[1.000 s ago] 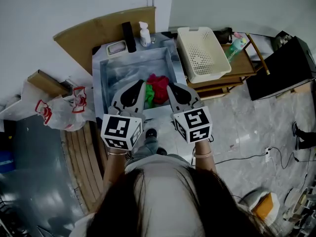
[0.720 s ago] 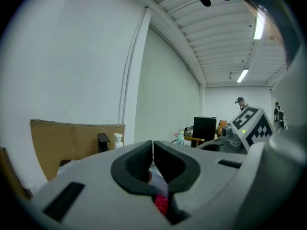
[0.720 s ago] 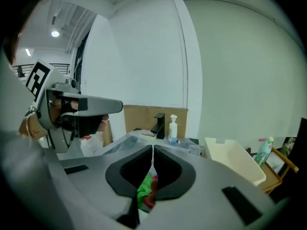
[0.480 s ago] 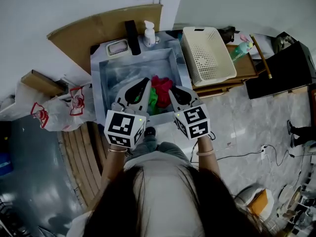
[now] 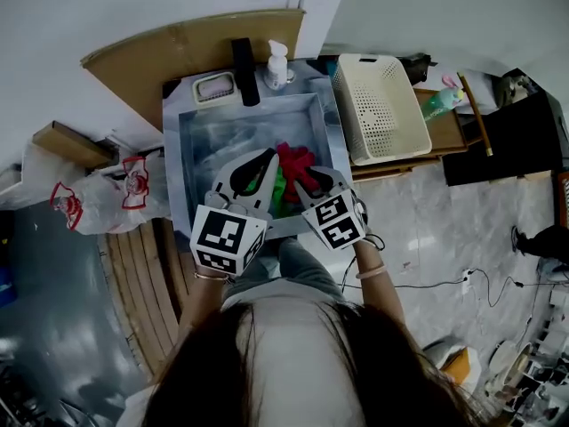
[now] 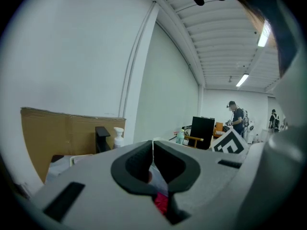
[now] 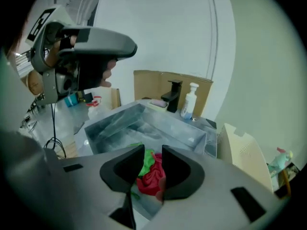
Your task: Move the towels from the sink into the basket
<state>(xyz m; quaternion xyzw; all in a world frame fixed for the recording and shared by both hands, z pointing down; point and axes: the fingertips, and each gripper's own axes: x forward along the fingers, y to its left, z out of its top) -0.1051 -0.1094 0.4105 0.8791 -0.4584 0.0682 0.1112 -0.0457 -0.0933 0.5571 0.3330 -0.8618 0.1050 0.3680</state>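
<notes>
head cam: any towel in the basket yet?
No, the basket holds nothing, while the red towel and the green towel both lie in the sink.

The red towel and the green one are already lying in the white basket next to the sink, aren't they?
Not quite. The red towel and the green towel are lying in the sink, not in the white basket. The basket does stand next to the sink. The head view shows this.
</notes>
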